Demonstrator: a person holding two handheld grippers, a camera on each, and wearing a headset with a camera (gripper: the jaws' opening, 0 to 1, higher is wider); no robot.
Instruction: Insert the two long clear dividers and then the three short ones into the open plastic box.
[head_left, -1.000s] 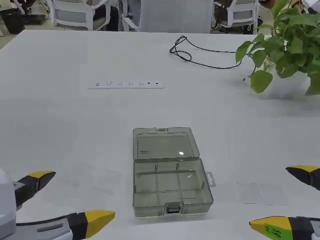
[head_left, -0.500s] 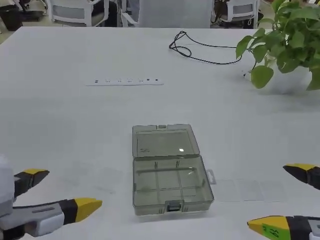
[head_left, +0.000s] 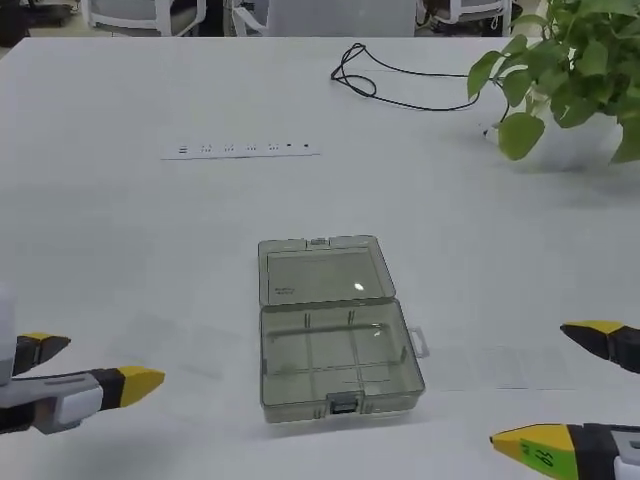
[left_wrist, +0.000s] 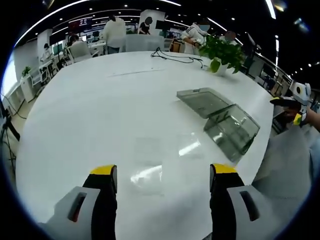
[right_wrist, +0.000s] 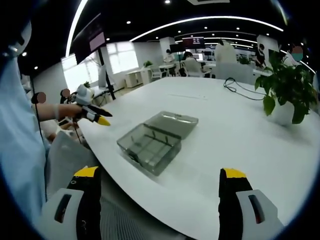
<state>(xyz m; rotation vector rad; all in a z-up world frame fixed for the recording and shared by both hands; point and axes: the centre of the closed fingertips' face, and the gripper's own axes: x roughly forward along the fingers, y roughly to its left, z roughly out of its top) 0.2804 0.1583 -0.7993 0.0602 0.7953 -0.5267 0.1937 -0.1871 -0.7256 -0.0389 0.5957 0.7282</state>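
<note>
Box (head_left: 290, 402) of smoky clear plastic sits low in the middle of the head view on the white table (head_left: 150, 240). Its lid (head_left: 325, 270) lies flat back toward the top of the frame, so the tray is free to take parts from above (the latch faces the person). Thin lines cross the tray, but I cannot tell whether they are slot ribs or a divider already standing. Clear flat pieces, which I take for the dividers (head_left: 500, 367), lie on the table on both sides: a faint row just right of the box, and a few more sheets (left_wrist: 149, 150) left of it, which show mid-frame in the left gripper view, straight ahead between that claw's jaws. Laying them flat and apart probably makes each easy to single out, though thin clear sheets look hard to pinch off a smooth top. The left claw (head_left: 95, 368) at lower left and the right claw (head_left: 555, 388) at lower right both gape wide and carry nothing. They flank the box well apart from it, each near its own pile. By my reading no divider has been picked up yet.
</note>
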